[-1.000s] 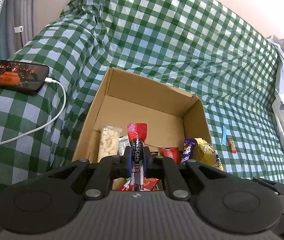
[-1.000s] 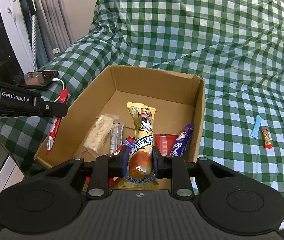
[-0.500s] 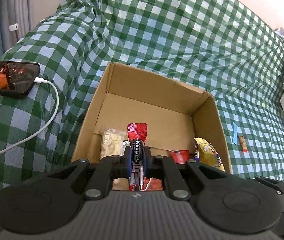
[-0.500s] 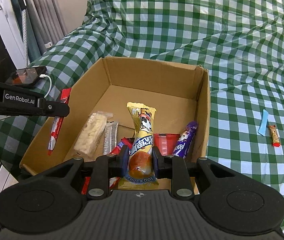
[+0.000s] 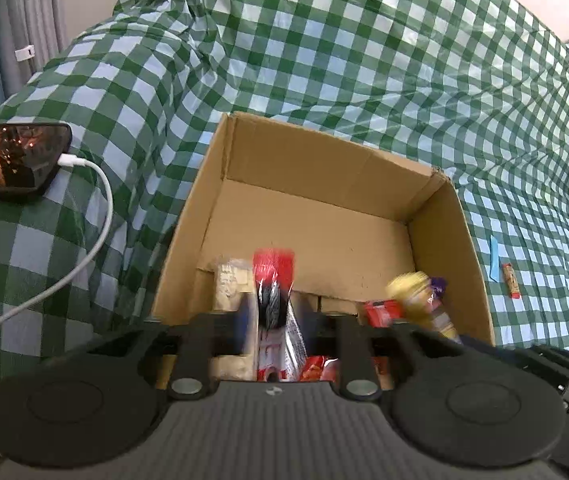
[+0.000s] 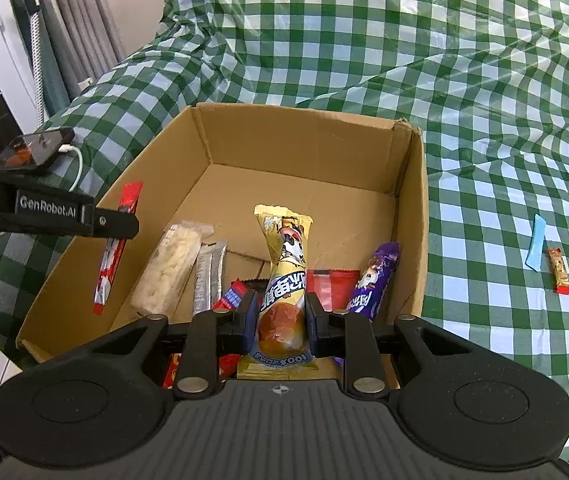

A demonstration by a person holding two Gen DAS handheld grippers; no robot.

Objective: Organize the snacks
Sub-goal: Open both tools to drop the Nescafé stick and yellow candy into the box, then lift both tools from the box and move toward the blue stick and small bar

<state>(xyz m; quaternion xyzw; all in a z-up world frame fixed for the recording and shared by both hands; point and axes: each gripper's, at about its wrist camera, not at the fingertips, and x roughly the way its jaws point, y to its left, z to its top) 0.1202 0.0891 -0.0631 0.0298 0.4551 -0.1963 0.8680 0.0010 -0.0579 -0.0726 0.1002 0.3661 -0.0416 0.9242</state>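
left tongs (image 5: 275,316): just parted, blurred red coffee stick (image 5: 274,280) loose between | right tongs (image 6: 280,320): easing, pads still against yellow snack pack (image 6: 284,276) | both above cardboard box (image 6: 412,216)

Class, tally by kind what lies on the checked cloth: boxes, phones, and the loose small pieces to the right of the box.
Cardboard box: 1
Phone: 1
Loose pieces, a blue strip and an orange bar: 2
Total: 4

Both wrist views look steeply down, close, into one cardboard box (image 5: 326,168) (image 6: 304,148) (shared).
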